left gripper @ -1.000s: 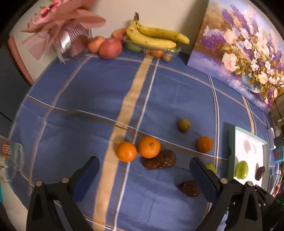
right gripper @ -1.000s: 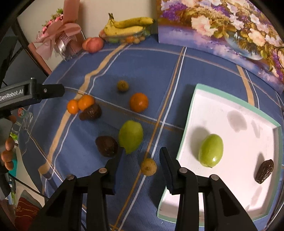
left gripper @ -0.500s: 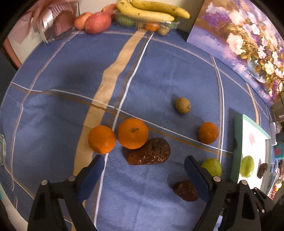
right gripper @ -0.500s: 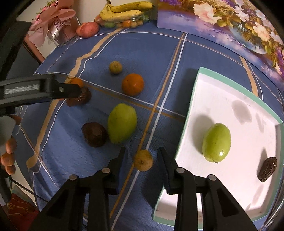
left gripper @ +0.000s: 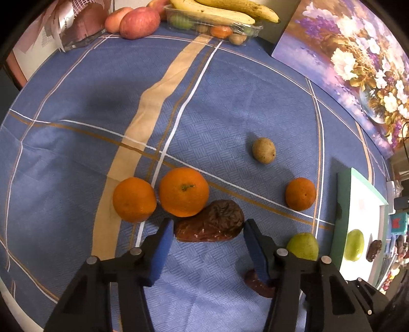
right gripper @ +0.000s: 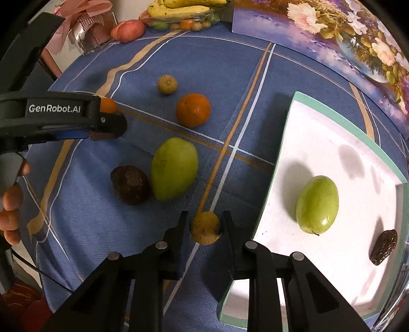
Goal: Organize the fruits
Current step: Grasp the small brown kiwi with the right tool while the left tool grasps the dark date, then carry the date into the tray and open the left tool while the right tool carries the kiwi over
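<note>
My left gripper [left gripper: 208, 229] has its jaws around a wrinkled brown date [left gripper: 209, 224] lying on the blue cloth, with the pads at its ends. Two oranges [left gripper: 184, 191] touch it on the far left. My right gripper [right gripper: 205, 227] is shut on a small yellow fruit [right gripper: 205, 228] at the cloth, beside the white tray [right gripper: 288, 127]. The tray holds a green fruit [right gripper: 317, 204] and a dark date [right gripper: 384, 246]. A green mango [right gripper: 173, 167], a brown fruit [right gripper: 130, 181], an orange [right gripper: 193, 109] and a small yellow fruit [right gripper: 167, 84] lie loose.
At the table's back stand bananas on a clear fruit box [left gripper: 217, 15], red apples [left gripper: 139, 21], a pink gift bouquet [right gripper: 84, 23] and a flower painting [left gripper: 358, 58]. The left gripper's arm [right gripper: 51, 117] crosses the right wrist view.
My left gripper moved forward and down and its jaws narrowed around the brown date. My right gripper advanced and closed on the small yellow fruit.
</note>
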The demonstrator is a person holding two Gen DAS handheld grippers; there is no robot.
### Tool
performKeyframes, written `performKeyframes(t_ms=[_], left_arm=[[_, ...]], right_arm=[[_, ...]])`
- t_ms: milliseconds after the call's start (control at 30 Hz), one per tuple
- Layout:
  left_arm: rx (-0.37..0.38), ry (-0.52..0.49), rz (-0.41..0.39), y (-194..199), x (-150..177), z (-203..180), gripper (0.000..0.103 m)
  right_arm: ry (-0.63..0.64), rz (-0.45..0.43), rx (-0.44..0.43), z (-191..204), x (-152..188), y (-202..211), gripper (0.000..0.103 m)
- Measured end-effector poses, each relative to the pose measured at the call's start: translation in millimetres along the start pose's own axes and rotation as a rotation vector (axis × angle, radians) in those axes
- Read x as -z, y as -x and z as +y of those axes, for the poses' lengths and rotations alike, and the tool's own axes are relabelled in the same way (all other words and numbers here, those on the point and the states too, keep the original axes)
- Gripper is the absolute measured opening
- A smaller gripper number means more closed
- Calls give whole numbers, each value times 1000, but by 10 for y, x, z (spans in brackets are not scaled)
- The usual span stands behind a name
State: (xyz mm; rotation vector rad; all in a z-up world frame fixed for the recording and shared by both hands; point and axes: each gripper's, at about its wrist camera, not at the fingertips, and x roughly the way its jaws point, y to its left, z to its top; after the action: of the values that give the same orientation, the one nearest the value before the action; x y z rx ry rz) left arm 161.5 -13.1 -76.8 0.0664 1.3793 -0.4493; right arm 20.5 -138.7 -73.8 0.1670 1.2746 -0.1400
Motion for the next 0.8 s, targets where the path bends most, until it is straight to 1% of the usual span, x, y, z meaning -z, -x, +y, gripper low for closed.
performKeyframes(t_ms=[133, 200, 367, 533, 600, 800], left_arm=[[31, 1, -7, 36, 4, -9, 59], [35, -2, -23, 99, -3, -24, 59], [49, -4, -78, 341, -16, -35, 59], [61, -9, -130, 567, -14, -75, 59], [61, -20, -155, 670, 0, -114, 59], [65, -42, -196, 834, 42, -225, 59]], right_arm=[[9, -6, 2, 17, -7, 16, 25], [9, -17, -6, 76, -24, 11, 25], [-3, -70, -13, 89, -36, 200, 25], [-28, -119, -16, 25, -13, 402, 25], [-39, -127, -14, -7, 3, 462, 25], [-88, -152, -17, -171, 63, 631, 25]])
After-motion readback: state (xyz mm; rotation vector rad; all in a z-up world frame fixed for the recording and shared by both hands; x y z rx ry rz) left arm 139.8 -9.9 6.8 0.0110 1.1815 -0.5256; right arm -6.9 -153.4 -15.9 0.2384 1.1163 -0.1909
